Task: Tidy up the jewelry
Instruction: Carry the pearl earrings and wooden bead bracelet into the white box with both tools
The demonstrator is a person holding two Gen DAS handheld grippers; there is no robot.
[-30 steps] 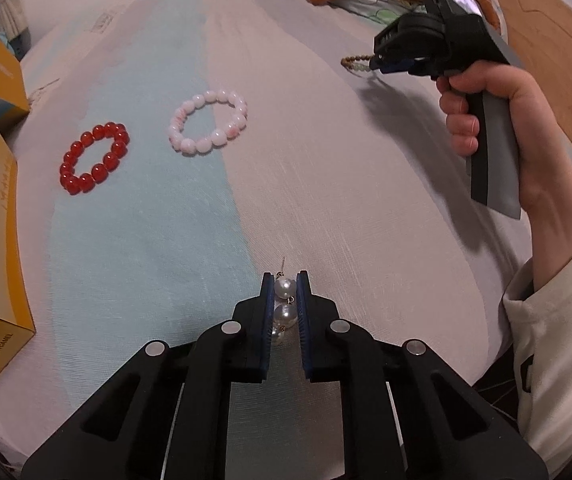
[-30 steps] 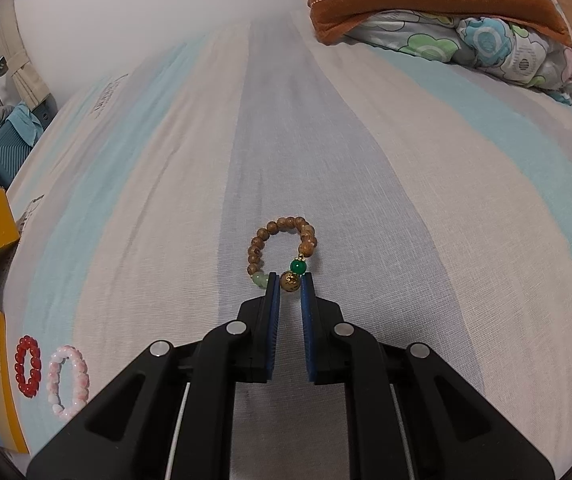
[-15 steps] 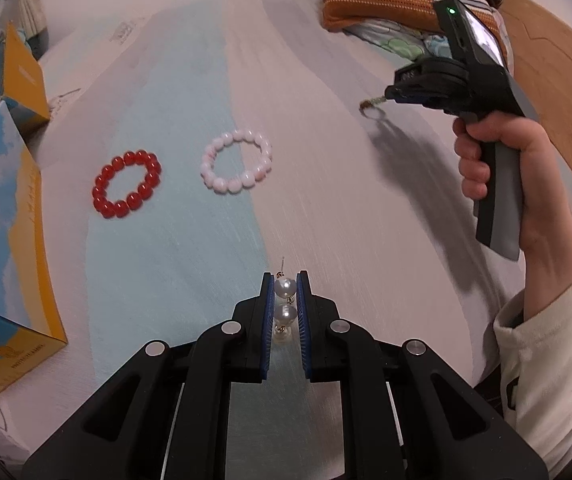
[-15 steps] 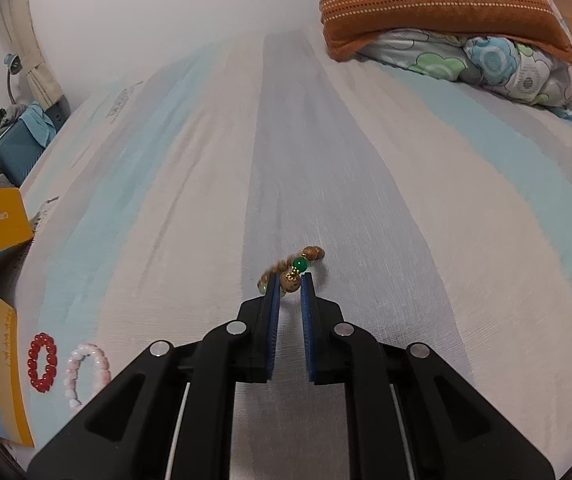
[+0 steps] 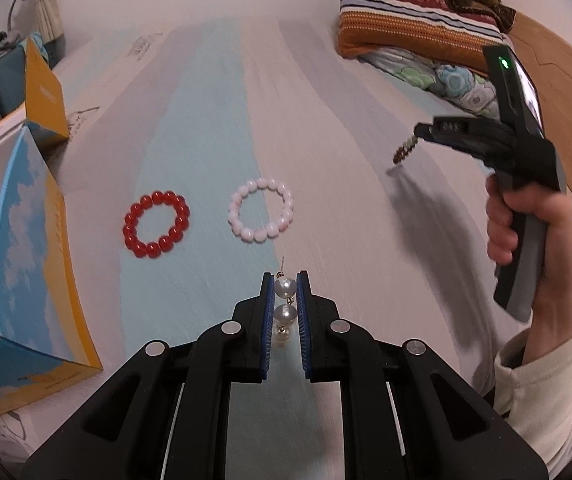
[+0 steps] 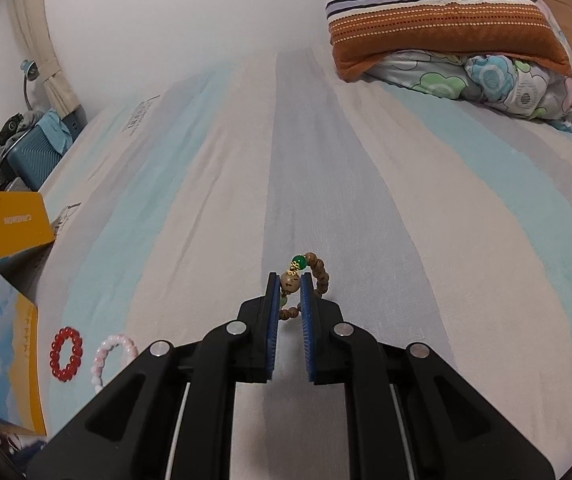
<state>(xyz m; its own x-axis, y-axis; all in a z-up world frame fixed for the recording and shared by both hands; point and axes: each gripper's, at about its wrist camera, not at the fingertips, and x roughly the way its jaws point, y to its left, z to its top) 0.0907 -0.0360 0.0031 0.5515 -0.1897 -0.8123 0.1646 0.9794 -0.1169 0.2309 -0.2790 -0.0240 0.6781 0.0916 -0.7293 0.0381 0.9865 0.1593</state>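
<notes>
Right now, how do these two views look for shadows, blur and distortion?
Left wrist view: the right gripper throws a soft shadow on the bedsheet; the sleeve is slightly smeared. Right wrist view: fisheye curves the sheet's stripes, dark corners, beaded bracelet sharp.

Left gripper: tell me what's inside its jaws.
The left gripper is shut on a pearl earring: three pearls in a line between the blue pads, a thin wire poking out beyond the tips. The pads hide the pearls' sides.
</notes>
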